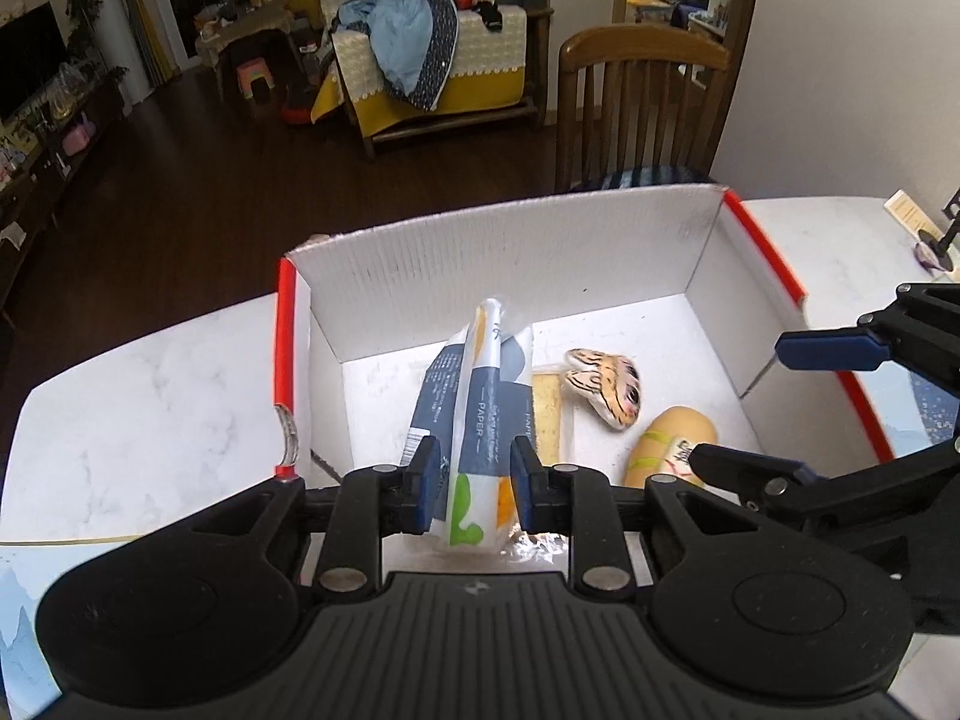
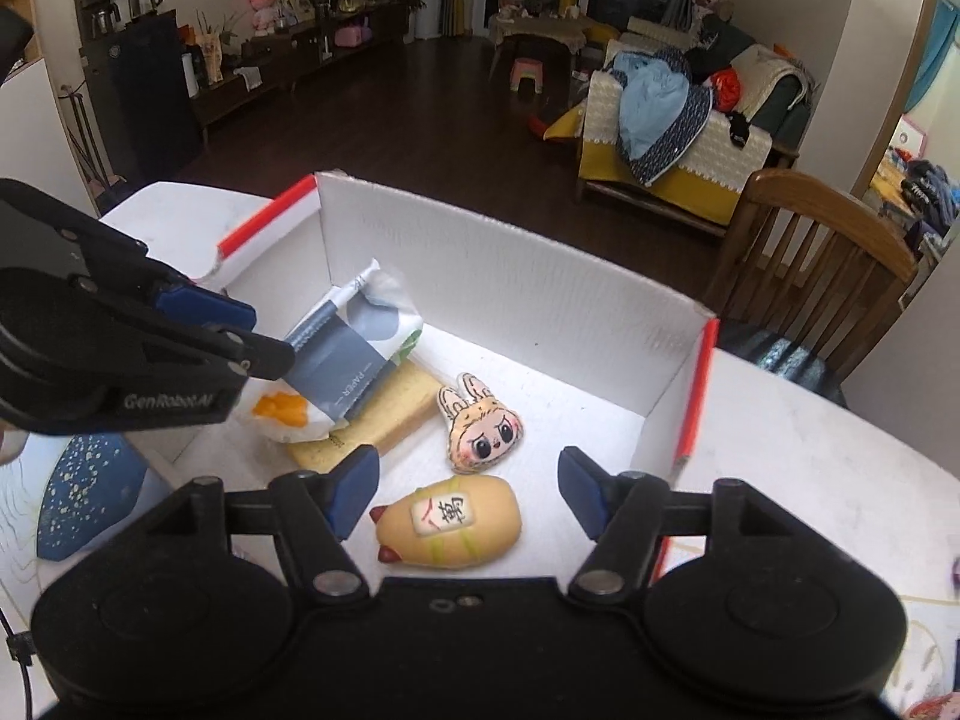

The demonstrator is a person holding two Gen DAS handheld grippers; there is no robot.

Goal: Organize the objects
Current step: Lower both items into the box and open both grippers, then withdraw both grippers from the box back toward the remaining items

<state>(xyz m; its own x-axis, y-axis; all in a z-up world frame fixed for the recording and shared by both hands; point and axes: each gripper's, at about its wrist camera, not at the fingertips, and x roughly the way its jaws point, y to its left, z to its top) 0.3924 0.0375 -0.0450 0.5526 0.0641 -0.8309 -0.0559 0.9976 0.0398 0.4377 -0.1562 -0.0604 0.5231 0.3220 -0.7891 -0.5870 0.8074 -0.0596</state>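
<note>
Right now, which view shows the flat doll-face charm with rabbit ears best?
The right wrist view: the flat doll-face charm with rabbit ears lies face-up on the white cardboard box floor, eyes and ears clear. The left wrist view shows it foreshortened from the side, face hard to read.

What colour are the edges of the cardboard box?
Red, on the box side edges; the inside walls are white. Right wrist view shows it best.

One white cardboard box [image 2: 510, 300] with red edges sits on the tabletop [image 2: 810, 450]. Inside it are four things: one tissue pack [image 2: 354, 354] at ten o'clock, one tan sponge slab [image 2: 384, 420] beneath it, one bunny-face charm [image 2: 483, 426] at centre, and one yellow squishy toy [image 2: 450, 525] at six o'clock.
</note>
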